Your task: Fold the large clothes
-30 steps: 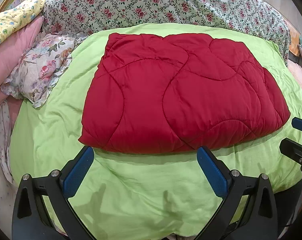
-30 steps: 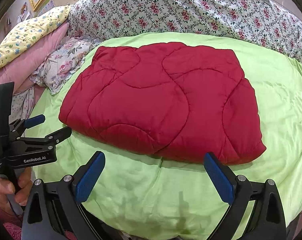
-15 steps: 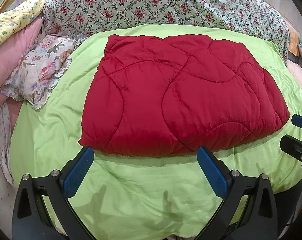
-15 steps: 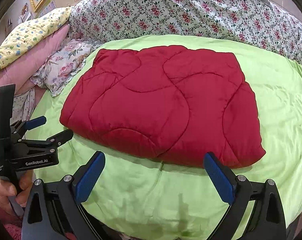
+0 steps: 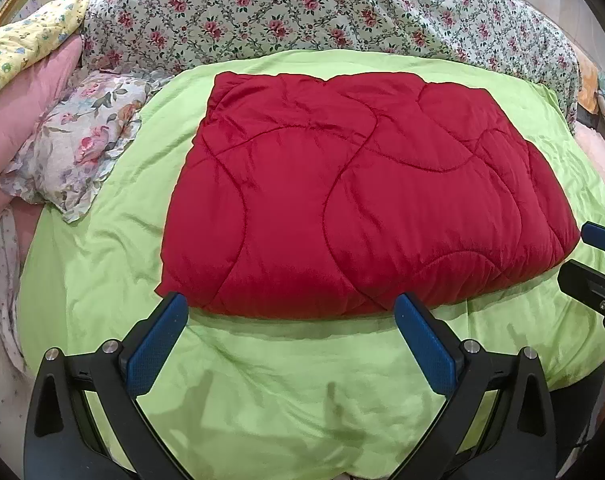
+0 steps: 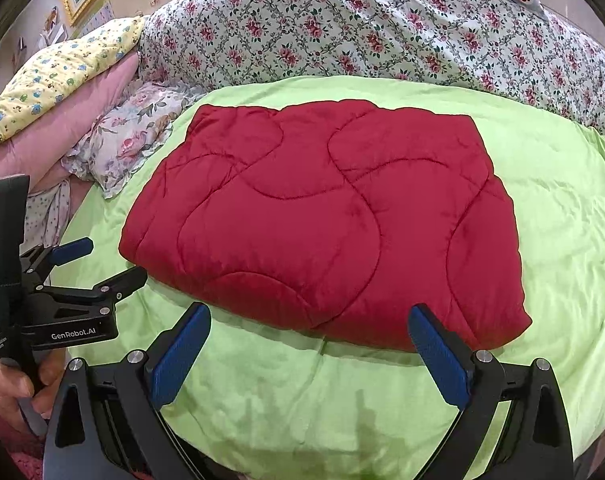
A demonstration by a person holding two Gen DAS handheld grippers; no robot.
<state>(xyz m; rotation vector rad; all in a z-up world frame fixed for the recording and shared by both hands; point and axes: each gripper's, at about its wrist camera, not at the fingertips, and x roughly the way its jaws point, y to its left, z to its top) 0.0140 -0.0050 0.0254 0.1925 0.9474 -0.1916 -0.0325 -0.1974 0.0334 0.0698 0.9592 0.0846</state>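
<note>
You are facing a bed spread with a lime-green sheet point(image 5: 114, 248), and it is bearing everything here: a rose-patterned cover point(image 5: 302, 12) is lying bunched along its far side, and a folded red quilt point(image 5: 358, 200) is sitting flat in the middle, its near edge just beyond your tools. A flowered frilled pillow point(image 5: 78, 148) is resting at the sheet's left border, apart from the quilt, beside pink bedding point(image 6: 58, 128) under a yellow print cloth point(image 6: 62, 68). You are holding the left gripper point(image 5: 290, 316) with its blue pads spread wide and gripping nothing, and the right gripper point(image 6: 308, 326) is likewise gaping over bare sheet. Your hand point(image 6: 10, 388) is wrapping the left tool's handle.
</note>
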